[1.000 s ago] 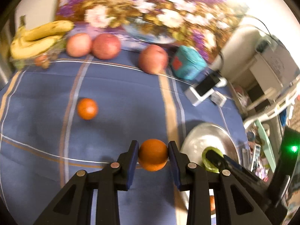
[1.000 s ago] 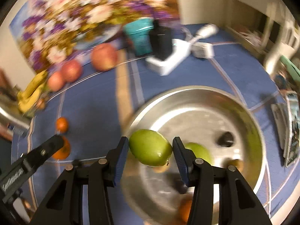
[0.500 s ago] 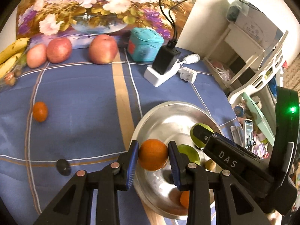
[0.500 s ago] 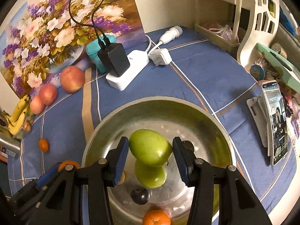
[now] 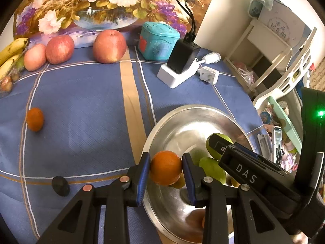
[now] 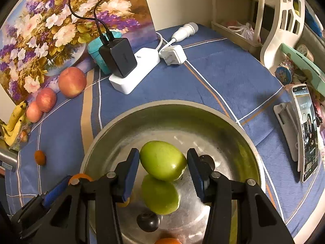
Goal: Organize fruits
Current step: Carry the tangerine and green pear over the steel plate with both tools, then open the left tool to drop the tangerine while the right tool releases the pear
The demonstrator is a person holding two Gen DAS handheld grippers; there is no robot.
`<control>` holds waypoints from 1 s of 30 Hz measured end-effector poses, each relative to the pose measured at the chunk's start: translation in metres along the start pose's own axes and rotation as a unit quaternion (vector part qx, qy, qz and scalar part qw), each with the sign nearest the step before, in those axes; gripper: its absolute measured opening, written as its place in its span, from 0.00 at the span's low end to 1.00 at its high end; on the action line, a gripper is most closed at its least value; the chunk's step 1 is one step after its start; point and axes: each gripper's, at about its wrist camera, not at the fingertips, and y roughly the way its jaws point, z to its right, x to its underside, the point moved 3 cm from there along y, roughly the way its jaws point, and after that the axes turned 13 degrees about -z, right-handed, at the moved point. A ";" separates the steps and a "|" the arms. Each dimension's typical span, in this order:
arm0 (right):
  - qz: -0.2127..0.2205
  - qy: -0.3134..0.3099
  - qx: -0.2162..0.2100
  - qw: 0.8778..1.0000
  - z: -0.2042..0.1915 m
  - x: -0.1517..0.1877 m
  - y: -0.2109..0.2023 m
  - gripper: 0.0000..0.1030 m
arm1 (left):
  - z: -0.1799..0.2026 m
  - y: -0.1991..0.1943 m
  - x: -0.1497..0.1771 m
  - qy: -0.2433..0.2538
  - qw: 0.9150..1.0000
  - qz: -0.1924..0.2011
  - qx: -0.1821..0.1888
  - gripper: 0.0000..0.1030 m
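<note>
The left gripper [image 5: 166,167] clamps an orange [image 5: 165,167] over the near-left rim of a steel bowl [image 5: 195,111], and the right gripper [image 6: 163,161] clamps a green fruit [image 6: 162,159] above the bowl's middle, over another green fruit [image 6: 160,197] and a dark plum [image 6: 147,221] lying inside. Left of the bowl the blue cloth [image 5: 85,109] lies mostly open, with a small orange [image 5: 35,119] and a dark fruit [image 5: 60,186] on it. Beyond the bowl, apples [image 5: 109,45] and a charger [image 5: 178,69] line the cloth's far edge; a phone [image 6: 306,130] stands right of the bowl.
</note>
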 end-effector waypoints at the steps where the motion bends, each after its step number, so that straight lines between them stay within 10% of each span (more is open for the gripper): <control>1: 0.000 0.000 0.001 1.000 0.000 0.000 0.000 0.49 | 0.000 0.000 0.000 0.000 1.000 0.000 -0.001 0.34; 30: 0.009 -0.034 0.000 0.999 -0.016 0.002 -0.016 0.50 | -0.014 -0.006 -0.002 -0.002 0.999 -0.013 -0.043 0.52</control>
